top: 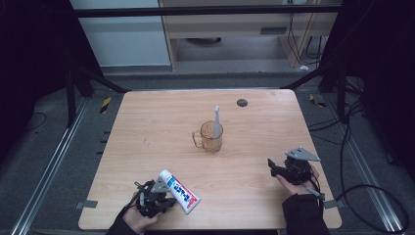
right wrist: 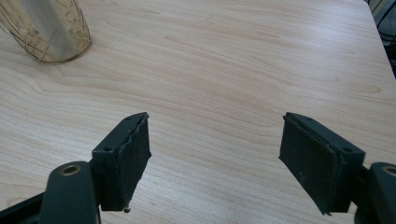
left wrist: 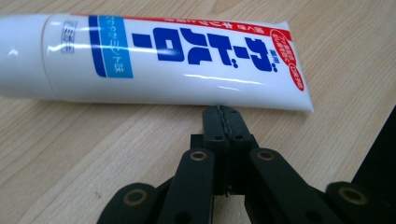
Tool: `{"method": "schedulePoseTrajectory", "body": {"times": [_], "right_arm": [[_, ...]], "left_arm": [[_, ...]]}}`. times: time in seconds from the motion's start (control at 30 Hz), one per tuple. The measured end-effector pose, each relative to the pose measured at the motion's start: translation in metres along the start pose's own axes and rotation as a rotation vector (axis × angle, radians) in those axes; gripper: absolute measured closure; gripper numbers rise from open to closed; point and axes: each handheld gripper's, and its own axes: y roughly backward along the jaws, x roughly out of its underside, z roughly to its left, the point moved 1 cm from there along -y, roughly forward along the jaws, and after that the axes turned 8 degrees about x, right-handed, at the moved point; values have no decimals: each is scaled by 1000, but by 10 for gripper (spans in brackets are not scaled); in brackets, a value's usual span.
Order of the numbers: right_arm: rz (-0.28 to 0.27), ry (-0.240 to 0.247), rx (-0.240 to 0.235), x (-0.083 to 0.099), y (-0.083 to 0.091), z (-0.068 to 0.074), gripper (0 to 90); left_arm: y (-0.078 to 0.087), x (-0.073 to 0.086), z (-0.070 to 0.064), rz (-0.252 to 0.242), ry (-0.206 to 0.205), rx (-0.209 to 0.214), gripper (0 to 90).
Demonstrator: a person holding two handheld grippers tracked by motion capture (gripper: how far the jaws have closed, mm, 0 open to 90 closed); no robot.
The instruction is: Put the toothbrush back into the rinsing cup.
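My left claw [left wrist: 223,112] sits at the near edge of the surface [top: 147,127] with its jaws pressed tight together, empty, their tips right at the side of the toothpaste tube [left wrist: 154,58] near its crimped end. The tube lies flat on the wood, white cap pointing away from me in the high view, just beside that claw and not gripped. My right claw [right wrist: 215,154] rests well apart near the right edge, jaws spread wide with only bare wood between them. Mid-surface stands an amber glass mug [top: 211,137] with a toothbrush [top: 216,121] upright in it. I judge I am at the start of picking up the tube: nothing is lifted yet. Next, I would need to part the left jaws, straddle the tube's body and close firmly, since the glossy, soft tube could slip or roll.
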Motion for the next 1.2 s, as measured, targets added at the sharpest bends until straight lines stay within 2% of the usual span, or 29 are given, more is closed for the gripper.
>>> {"method": "schedulePoseTrajectory", "body": {"times": [0.37, 0.83, 1.2], "right_arm": [[5, 7, 3, 1, -2, 0, 241], [13, 9, 1, 1, -4, 0, 241], [15, 16, 2, 1, -5, 1, 241]], "left_arm": [[-9, -16, 0, -30, -17, 5, 898], [-17, -32, 3, -68, -16, -11, 898], [-21, -41, 4, -78, -17, -33, 898]]}}
